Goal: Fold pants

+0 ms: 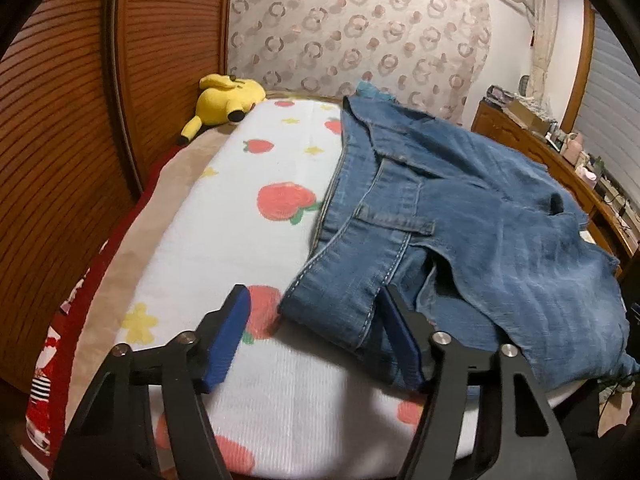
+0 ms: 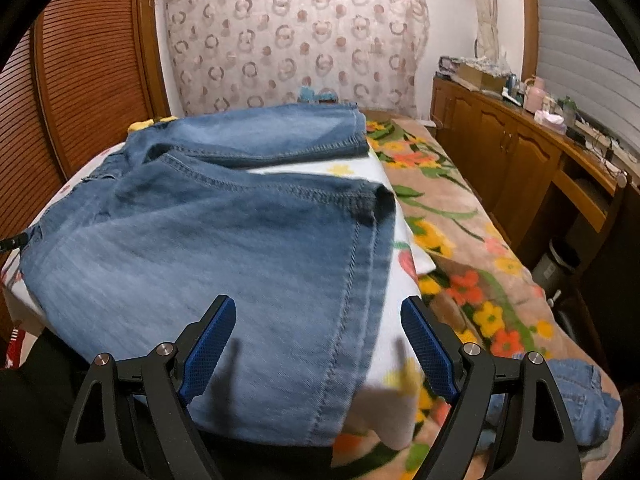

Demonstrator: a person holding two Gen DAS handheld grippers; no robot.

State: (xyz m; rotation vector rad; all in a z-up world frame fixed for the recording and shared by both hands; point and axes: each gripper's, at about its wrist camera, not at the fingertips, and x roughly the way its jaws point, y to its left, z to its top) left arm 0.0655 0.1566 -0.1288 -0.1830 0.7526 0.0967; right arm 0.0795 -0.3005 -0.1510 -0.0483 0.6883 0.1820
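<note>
Blue denim pants (image 1: 460, 208) lie crumpled on a white strawberry-print cloth (image 1: 224, 216) on a bed. In the left wrist view the waistband with a belt loop faces me. My left gripper (image 1: 315, 292) stands over the near waistband corner, which sits between the jaws. Its right pad (image 1: 400, 332) is against the denim, while the left pad (image 1: 230, 332) is apart from it over the cloth. In the right wrist view a pant leg (image 2: 200, 248) with its hem spreads under my right gripper (image 2: 318, 300), whose jaws stand wide and press on nothing.
A yellow plush toy (image 1: 224, 100) lies at the bed's far left by slatted wooden doors (image 1: 60, 120). A floral blanket (image 2: 460, 240) covers the right side of the bed. Wooden cabinets (image 2: 500, 160) with clutter stand to the right. More denim (image 2: 580, 400) lies near the front right.
</note>
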